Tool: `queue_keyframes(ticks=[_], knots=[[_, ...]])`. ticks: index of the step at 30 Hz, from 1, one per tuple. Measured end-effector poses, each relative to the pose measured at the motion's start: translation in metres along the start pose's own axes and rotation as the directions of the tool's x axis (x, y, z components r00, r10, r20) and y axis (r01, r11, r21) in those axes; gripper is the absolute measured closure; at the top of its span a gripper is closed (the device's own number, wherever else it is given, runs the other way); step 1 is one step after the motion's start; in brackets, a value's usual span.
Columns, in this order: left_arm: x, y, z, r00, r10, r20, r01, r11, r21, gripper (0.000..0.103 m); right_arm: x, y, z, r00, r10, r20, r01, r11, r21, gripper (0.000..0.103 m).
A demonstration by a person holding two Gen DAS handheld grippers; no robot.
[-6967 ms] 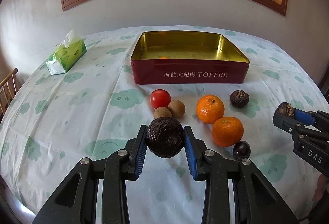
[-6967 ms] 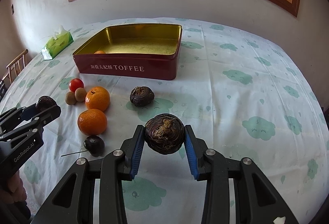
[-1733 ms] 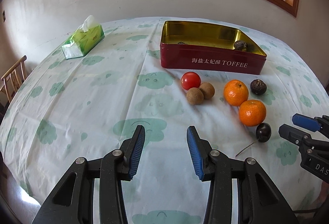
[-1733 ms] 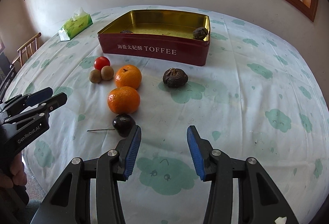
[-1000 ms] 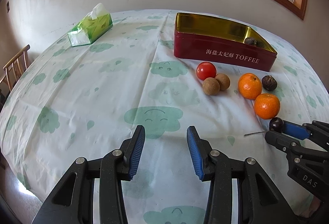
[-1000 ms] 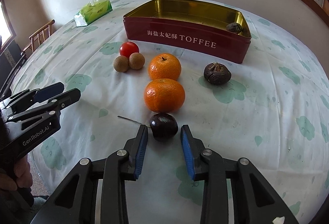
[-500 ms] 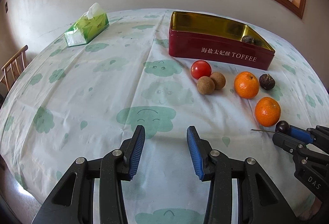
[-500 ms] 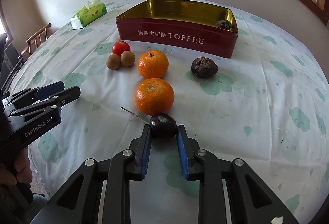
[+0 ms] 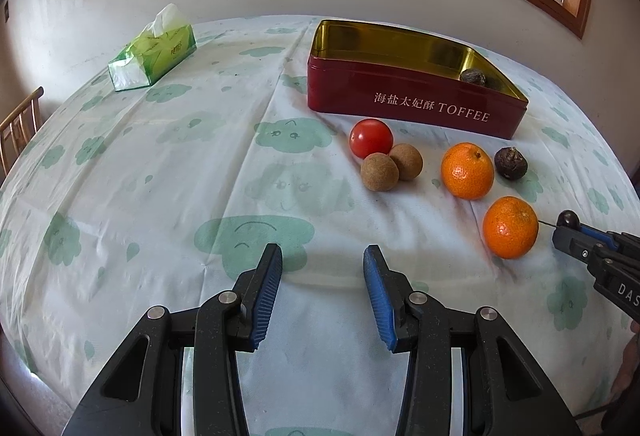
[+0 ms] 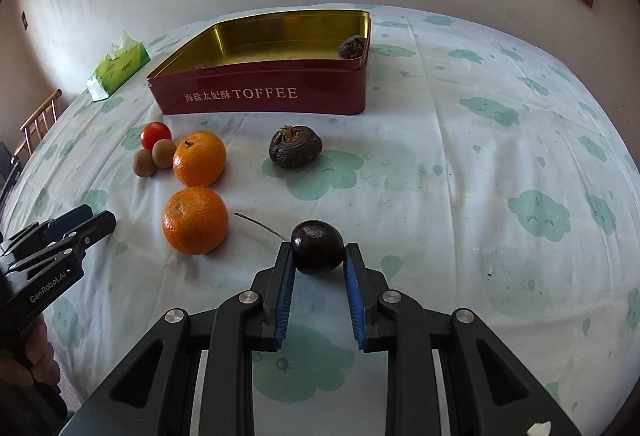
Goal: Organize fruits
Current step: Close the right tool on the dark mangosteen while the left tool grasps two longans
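Note:
My right gripper (image 10: 318, 256) is shut on a dark cherry (image 10: 317, 244) with a long stem, just above the tablecloth; it also shows at the right edge of the left wrist view (image 9: 569, 220). My left gripper (image 9: 322, 272) is open and empty over the cloth. A red TOFFEE tin (image 10: 264, 95) stands at the back with a wrinkled dark fruit (image 10: 352, 47) in its right corner. On the cloth lie two oranges (image 10: 195, 220), a red tomato (image 10: 155, 134), two brown longans (image 10: 164, 153) and one wrinkled dark fruit (image 10: 295, 146).
A green tissue pack (image 9: 154, 49) lies at the back left of the table. A wooden chair (image 9: 18, 125) stands off the left edge. A wall with a wood-framed window is behind the table.
My right gripper has closed on the dark cherry and lifted it slightly, away from the near orange. My left gripper has stayed open and barely moved.

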State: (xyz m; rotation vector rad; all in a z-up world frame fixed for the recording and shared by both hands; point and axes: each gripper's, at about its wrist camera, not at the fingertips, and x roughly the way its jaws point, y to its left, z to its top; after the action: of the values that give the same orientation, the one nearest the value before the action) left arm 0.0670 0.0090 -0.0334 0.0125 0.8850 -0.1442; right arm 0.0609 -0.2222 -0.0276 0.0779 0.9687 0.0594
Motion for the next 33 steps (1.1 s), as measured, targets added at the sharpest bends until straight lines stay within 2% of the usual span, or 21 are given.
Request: queue_keyframes(ticks=[16, 30, 33], knots=[[0.027, -0.028, 0.035, 0.999, -0.042, 0.014, 0.041, 0.998, 0.055, 0.059, 0.019, -0.018, 0.018, 0.996, -0.064, 0.06, 0.063, 0.998, 0.005, 0.08], [0.046, -0.045, 0.05, 0.999, -0.05, -0.007, 0.051, 0.995, 0.082, 0.059, 0.024, -0.016, 0.025, 0.995, -0.072, 0.064, 0.073, 0.997, -0.016, 0.079], [0.046, -0.047, 0.05, 0.999, -0.044, -0.006, 0.044, 0.995, 0.088, 0.063, 0.024, -0.016, 0.025, 0.995, -0.07, 0.064, 0.071, 0.997, -0.015, 0.079]])
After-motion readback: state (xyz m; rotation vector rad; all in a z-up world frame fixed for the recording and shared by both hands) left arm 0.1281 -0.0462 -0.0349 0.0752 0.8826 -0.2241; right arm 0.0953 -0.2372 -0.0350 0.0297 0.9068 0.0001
